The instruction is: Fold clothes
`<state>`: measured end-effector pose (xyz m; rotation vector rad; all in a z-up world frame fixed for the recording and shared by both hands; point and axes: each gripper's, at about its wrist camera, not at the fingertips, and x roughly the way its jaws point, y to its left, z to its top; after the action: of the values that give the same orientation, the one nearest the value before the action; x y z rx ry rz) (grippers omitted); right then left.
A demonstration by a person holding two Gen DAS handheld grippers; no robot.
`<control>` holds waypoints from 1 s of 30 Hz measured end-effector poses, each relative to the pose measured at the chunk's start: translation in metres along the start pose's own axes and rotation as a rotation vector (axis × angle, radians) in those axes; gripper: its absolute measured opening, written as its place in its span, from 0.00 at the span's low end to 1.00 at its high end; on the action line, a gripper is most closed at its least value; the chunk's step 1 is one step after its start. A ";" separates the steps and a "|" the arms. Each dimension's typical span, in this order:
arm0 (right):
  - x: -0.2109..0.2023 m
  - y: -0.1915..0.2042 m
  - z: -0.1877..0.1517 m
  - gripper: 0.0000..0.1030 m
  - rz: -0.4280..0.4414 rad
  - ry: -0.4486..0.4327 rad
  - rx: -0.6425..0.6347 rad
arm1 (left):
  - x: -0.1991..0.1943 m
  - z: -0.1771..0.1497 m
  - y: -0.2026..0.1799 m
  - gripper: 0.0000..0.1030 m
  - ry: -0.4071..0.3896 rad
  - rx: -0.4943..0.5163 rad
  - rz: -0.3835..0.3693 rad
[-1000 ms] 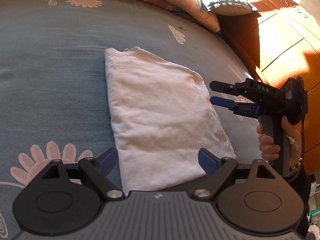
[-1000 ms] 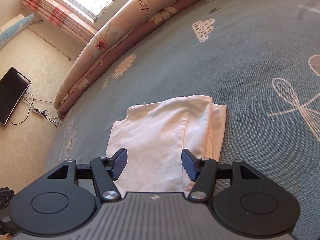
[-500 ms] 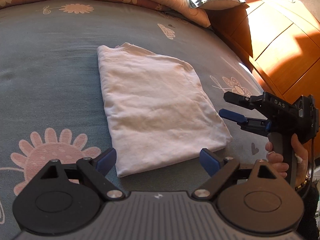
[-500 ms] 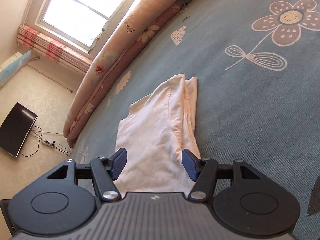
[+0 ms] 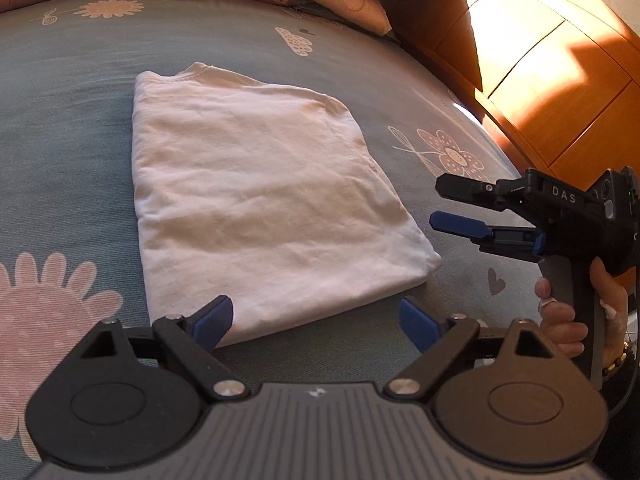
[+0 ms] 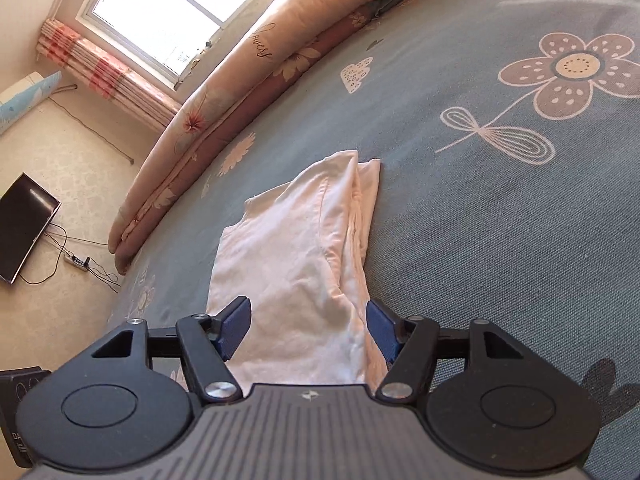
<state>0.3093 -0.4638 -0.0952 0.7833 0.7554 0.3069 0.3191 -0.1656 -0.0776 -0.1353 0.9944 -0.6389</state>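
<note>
One folded shirt (image 5: 256, 208), two open hand-held grippers

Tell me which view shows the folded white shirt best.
The left wrist view: the whole folded white shirt lies in frame, all edges visible. The right wrist view shows it end-on, its near end hidden behind the right tool.

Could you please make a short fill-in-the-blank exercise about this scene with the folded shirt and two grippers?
1. The folded shirt lies on a blue ____ with flower prints.
2. Both grippers, left gripper and right gripper, are ____, holding nothing.
3. The shirt's colour is pale ____.

Missing words: bedsheet; open; pink
</note>
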 end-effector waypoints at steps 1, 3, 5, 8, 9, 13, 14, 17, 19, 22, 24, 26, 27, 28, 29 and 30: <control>-0.002 -0.002 0.000 0.66 0.023 0.004 0.011 | 0.003 -0.002 -0.003 0.87 0.000 0.014 -0.007; -0.005 -0.007 -0.001 0.66 0.070 0.012 0.034 | 0.008 -0.005 -0.009 0.87 0.010 0.042 -0.007; -0.004 -0.006 -0.003 0.66 0.114 0.049 0.033 | 0.012 -0.008 -0.011 0.87 0.030 0.059 0.020; 0.002 -0.006 -0.009 0.66 0.092 0.121 0.030 | 0.008 -0.011 -0.010 0.87 0.035 0.054 0.022; 0.002 -0.007 -0.011 0.66 0.070 0.132 0.024 | 0.006 -0.012 -0.009 0.87 0.035 0.051 0.021; -0.008 -0.008 -0.014 0.66 0.083 0.102 0.022 | -0.003 -0.011 -0.008 0.88 0.001 0.057 0.019; -0.011 -0.008 -0.013 0.66 0.095 0.085 0.021 | -0.005 -0.010 -0.008 0.88 -0.013 0.061 0.017; -0.014 -0.008 -0.011 0.66 0.127 0.071 0.021 | 0.004 -0.006 -0.003 0.89 0.009 0.034 0.032; -0.007 -0.007 -0.013 0.66 0.081 0.103 0.013 | 0.007 -0.009 0.000 0.89 0.039 0.016 0.065; 0.000 -0.002 -0.017 0.66 0.026 0.126 -0.032 | -0.002 -0.017 0.002 0.89 0.055 0.015 0.064; -0.001 0.004 -0.018 0.66 0.010 0.127 -0.061 | -0.014 -0.019 0.006 0.89 0.043 -0.001 0.057; -0.003 0.011 -0.019 0.66 -0.019 0.120 -0.104 | -0.022 -0.015 0.007 0.89 0.026 0.003 0.081; -0.003 0.014 -0.020 0.66 -0.028 0.117 -0.117 | -0.026 -0.013 0.008 0.89 0.017 0.006 0.094; -0.004 0.015 -0.021 0.66 -0.032 0.113 -0.127 | -0.029 -0.008 0.010 0.89 -0.001 0.016 0.112; -0.004 0.017 -0.021 0.66 -0.037 0.111 -0.135 | -0.032 -0.002 0.011 0.89 -0.020 0.025 0.130; -0.004 0.019 -0.021 0.66 -0.041 0.109 -0.142 | -0.035 0.003 0.012 0.89 -0.038 0.035 0.148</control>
<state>0.2917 -0.4423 -0.0894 0.6202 0.8419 0.3644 0.3131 -0.1370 -0.0546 -0.0419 0.9466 -0.5161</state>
